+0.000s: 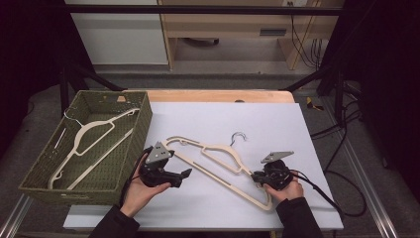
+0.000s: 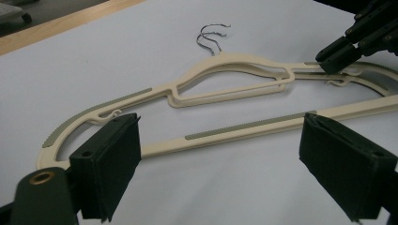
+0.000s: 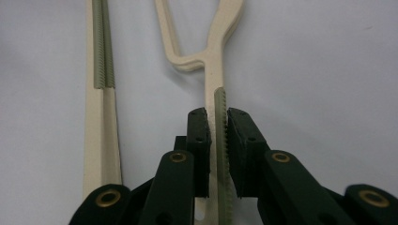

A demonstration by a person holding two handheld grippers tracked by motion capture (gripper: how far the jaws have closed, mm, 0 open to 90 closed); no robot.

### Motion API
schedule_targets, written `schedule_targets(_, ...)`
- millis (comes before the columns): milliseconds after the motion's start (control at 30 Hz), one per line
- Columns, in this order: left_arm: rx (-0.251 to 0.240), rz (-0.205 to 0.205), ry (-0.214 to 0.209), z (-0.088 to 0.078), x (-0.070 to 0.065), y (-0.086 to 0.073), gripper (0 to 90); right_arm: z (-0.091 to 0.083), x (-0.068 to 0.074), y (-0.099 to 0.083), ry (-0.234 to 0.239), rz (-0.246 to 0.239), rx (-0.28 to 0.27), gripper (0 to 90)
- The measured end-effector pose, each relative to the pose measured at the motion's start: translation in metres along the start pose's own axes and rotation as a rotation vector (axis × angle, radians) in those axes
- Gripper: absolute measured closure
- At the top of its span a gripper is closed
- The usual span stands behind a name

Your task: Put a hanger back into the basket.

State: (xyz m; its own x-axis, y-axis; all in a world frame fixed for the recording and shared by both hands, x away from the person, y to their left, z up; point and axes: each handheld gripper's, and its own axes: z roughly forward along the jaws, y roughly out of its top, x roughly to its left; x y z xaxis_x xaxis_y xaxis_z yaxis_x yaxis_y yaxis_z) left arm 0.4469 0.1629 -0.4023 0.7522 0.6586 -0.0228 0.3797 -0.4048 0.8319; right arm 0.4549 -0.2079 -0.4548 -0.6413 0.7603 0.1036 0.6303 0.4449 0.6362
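hanger [image 3: 217, 70] shoulder clamped in right gripper [image 3: 217, 123]; left gripper [image 2: 220, 154] jaws wide, hovering

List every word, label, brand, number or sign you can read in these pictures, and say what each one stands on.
None can be read.
Hangers on the table: plain cream plastic, no print visible.
Hanger in the basket: no print visible.
Green woven basket: a small pale tag at its far wall, too small to read.
Left claw and right claw: black, no legible marking.
Grey panel on the furniture behind the table: too blurred to read.
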Motion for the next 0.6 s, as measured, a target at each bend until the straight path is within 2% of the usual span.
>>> schedule_targets(33, -0.002, -0.002, -0.001, 0.001, 0.000, 0.000, 13.2, -0.002, 0.002, 0.001, -0.009, 0.002, -0.013, 80.2)
schedule_targets(167, -0.009, -0.010, -0.005, 0.003, -0.002, 0.002, 14.4, -0.012, 0.004, 0.004, -0.021, -0.044, -0.056, 80.3)
schedule_targets(200, -0.008, -0.009, -0.008, 0.006, -0.003, 0.004, 14.6, -0.013, 0.006, 0.005, -0.026, -0.036, -0.062, 80.3)
schedule_targets(233, -0.008, -0.008, -0.009, 0.008, -0.003, 0.006, 14.9, -0.015, 0.006, 0.005, -0.033, -0.059, -0.063, 80.3)
schedule_targets(267, -0.007, -0.009, -0.010, 0.010, -0.003, 0.008, 15.0, -0.016, 0.008, 0.005, -0.040, -0.055, -0.066, 80.3)
schedule_targets(300, -0.008, -0.014, -0.012, 0.013, -0.003, 0.011, 15.3, -0.017, 0.007, 0.005, -0.042, -0.081, -0.070, 80.3)
schedule_targets(400, -0.016, -0.032, -0.016, 0.025, -0.002, 0.022, 16.5, -0.019, 0.009, 0.006, -0.049, -0.092, -0.074, 80.3)
schedule_targets(533, -0.006, -0.025, -0.014, 0.044, -0.002, 0.039, 16.5, -0.024, 0.011, 0.007, -0.055, -0.108, -0.088, 80.4)
schedule_targets(567, -0.006, -0.025, -0.014, 0.044, -0.002, 0.039, 16.6, -0.024, 0.011, 0.007, -0.055, -0.108, -0.088, 80.4)
schedule_targets(600, 0.001, -0.018, -0.013, 0.054, -0.002, 0.047, 16.9, -0.026, 0.012, 0.008, -0.055, -0.115, -0.096, 80.4)
